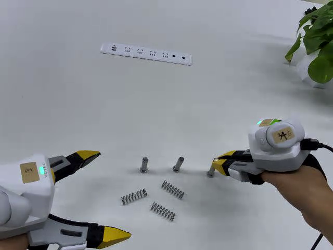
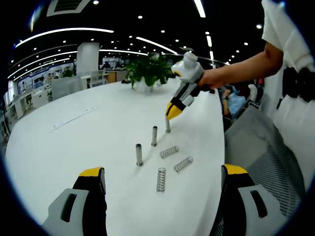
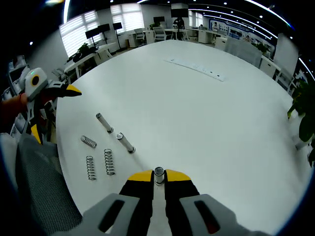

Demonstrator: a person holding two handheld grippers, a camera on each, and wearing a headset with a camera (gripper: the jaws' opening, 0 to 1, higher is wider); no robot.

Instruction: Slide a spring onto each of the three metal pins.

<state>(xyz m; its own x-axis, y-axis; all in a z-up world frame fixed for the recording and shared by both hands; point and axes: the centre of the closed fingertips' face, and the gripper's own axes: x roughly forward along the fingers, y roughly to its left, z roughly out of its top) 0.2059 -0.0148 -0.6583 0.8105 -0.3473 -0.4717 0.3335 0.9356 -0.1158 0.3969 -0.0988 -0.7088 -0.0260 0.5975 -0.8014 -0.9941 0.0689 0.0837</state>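
Right end of the row: my right claw (image 3: pixel 158 179) is clamped on the last pin (image 3: pixel 159 171). Left claw (image 1: pixel 112 194) gapes wide, empty. Three springs (image 1: pixel 134 196) lie loose on the tabletop (image 1: pixel 171 109) just beside the other pins (image 1: pixel 144 164). Best to hold this pin steady and upright, and fetch a spring with the left.

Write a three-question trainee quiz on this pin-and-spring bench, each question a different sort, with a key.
1. True or false: one of the springs already sits on a pin.
2. The right gripper has its fingers shut on: A) a spring; B) the end pin; C) nothing.
3. Fill in: the left gripper hovers with its fingers ____.
Key: 1 false; 2 B; 3 open.
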